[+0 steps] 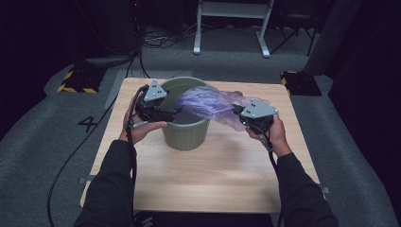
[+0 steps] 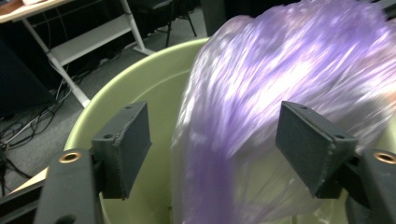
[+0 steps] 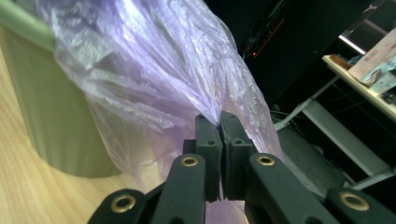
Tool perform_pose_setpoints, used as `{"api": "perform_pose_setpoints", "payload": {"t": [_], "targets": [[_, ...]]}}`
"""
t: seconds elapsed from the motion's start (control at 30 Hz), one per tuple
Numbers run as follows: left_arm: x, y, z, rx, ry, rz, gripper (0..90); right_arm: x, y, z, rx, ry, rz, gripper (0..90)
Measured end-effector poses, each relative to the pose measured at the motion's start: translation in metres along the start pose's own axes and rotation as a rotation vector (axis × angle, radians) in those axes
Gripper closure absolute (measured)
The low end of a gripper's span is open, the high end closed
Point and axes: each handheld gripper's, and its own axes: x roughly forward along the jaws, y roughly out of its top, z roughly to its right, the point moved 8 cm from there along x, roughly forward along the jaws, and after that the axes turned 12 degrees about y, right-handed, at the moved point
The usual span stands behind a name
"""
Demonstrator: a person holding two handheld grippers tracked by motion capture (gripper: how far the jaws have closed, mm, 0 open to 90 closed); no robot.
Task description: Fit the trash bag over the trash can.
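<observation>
While the bag is only partly in the bin, the lining job stands near its middle: one end of the purple film hangs inside the green wall, the other end trails out over the rim toward the person's right. Nearest the viewer, the two sleeved forearms rise from the bottom of the high view over the bare front of the desk. Farther in, the right tool sits beside the bin, its jaws pressed together on a gathered fold of the bag; the right gripper view shows the film pinched between the pads and fanning up and back to the rim. The left tool reaches over the near-left rim with its jaws spread; in the left gripper view the bag streams between the two pads without either pad pressing on it, and the bin's inner wall shows behind. By this reading the bag is inserted but not opened: its mouth has yet to be spread and folded over the rim all round. The bag's long axis runs nearly level across the desk, from inside the bin at left out to the right tool, sagging at the pinched end. Beyond the desk lie grey carpet and a white frame.
</observation>
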Motion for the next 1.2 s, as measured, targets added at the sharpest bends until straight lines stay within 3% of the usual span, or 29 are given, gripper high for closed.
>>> {"api": "perform_pose_setpoints", "payload": {"t": [0.3,0.47,0.57,0.77,0.83,0.87,1.0,1.1,1.2], "targets": [[0.000,0.018,0.029,0.061,-0.072,0.022,24.2,0.002,0.031,-0.004,-0.076,-0.009,0.005,90.0],[0.002,0.023,0.043,0.097,-0.105,0.018,25.9,0.005,0.045,-0.009,-0.092,0.004,0.014,90.0],[0.003,0.025,0.049,0.119,-0.102,0.007,31.7,0.007,0.050,-0.013,-0.102,0.014,0.022,90.0],[0.004,0.023,0.051,0.171,-0.110,-0.013,64.8,0.008,0.058,-0.021,-0.112,0.033,0.039,88.5],[0.004,0.022,0.049,0.194,-0.086,-0.013,77.0,0.007,0.059,-0.023,-0.111,0.042,0.047,86.7],[0.003,0.021,0.048,0.187,-0.086,-0.006,82.2,0.006,0.059,-0.023,-0.108,0.046,0.052,85.0],[0.000,0.019,0.042,0.166,-0.104,0.019,89.4,0.004,0.057,-0.026,-0.095,0.064,0.068,79.9],[0.001,0.016,0.038,0.174,-0.089,0.009,89.8,0.003,0.056,-0.027,-0.084,0.073,0.074,76.1],[0.002,0.012,0.034,0.163,-0.067,0.001,89.8,0.001,0.053,-0.027,-0.082,0.070,0.071,59.2]]}}
